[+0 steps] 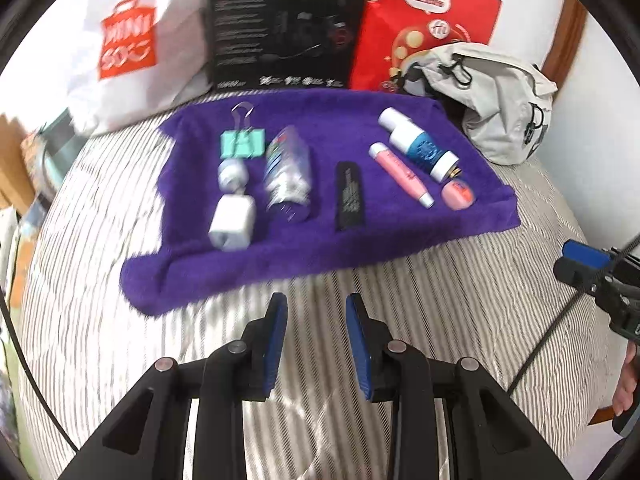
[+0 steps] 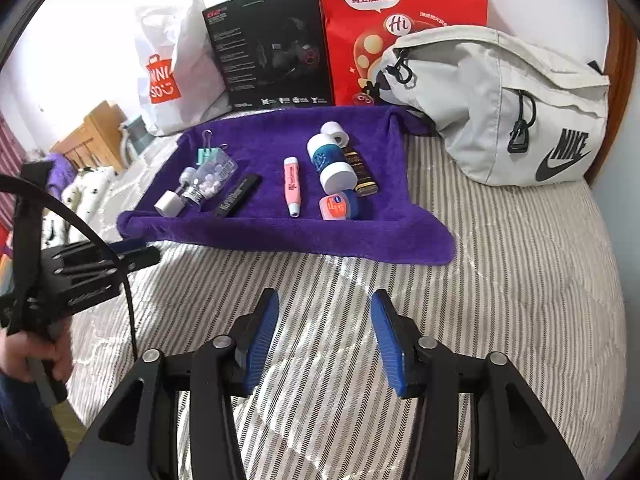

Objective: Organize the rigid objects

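Small toiletries (image 2: 292, 186) on purple towel (image 2: 280, 232)

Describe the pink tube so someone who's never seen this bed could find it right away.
Find the purple towel spread on the striped bed. Near its middle, left of the blue-and-white bottle, lies the pink tube, pointing toward the front edge. It is the only long, slim pink item; the nearby pink jar is short and round.

Bright daylight, fisheye warp, left-view blur
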`<state>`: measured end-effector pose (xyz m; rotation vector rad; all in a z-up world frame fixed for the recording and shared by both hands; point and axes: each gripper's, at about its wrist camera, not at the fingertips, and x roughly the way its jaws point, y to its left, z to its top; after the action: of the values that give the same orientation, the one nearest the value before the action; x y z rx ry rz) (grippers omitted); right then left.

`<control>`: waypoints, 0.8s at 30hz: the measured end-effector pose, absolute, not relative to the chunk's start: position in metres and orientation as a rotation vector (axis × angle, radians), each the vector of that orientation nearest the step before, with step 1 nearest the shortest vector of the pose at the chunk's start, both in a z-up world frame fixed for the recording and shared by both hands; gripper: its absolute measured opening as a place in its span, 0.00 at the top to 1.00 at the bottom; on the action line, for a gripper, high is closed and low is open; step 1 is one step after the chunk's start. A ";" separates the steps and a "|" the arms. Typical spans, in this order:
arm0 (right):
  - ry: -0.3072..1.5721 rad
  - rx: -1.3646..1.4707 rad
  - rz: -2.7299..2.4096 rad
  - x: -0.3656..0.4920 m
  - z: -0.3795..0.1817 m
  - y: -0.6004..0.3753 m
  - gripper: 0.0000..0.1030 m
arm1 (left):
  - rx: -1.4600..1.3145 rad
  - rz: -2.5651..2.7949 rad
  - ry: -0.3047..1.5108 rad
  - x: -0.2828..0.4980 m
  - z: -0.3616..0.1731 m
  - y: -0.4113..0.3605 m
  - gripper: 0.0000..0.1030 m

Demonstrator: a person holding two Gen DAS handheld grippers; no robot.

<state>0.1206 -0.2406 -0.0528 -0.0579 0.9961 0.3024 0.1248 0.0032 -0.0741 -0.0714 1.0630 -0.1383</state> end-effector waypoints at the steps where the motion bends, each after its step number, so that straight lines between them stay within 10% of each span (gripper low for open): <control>1: 0.995 -0.069 0.293 0.119 -0.052 -0.238 0.49 | -0.080 -0.128 1.069 0.120 -0.075 0.007 0.71; 12: 0.916 -0.038 0.230 0.086 -0.021 -0.220 0.00 | -0.190 -0.097 0.933 0.063 -0.039 0.029 0.00; 24: 0.898 -0.025 0.195 0.032 -0.010 -0.212 0.00 | -0.176 -0.017 0.871 0.011 -0.015 0.037 0.00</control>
<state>0.0324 -0.2123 -0.0101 -0.0253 0.8977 0.1948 0.0105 0.0375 -0.0152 -0.1755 0.8709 -0.0168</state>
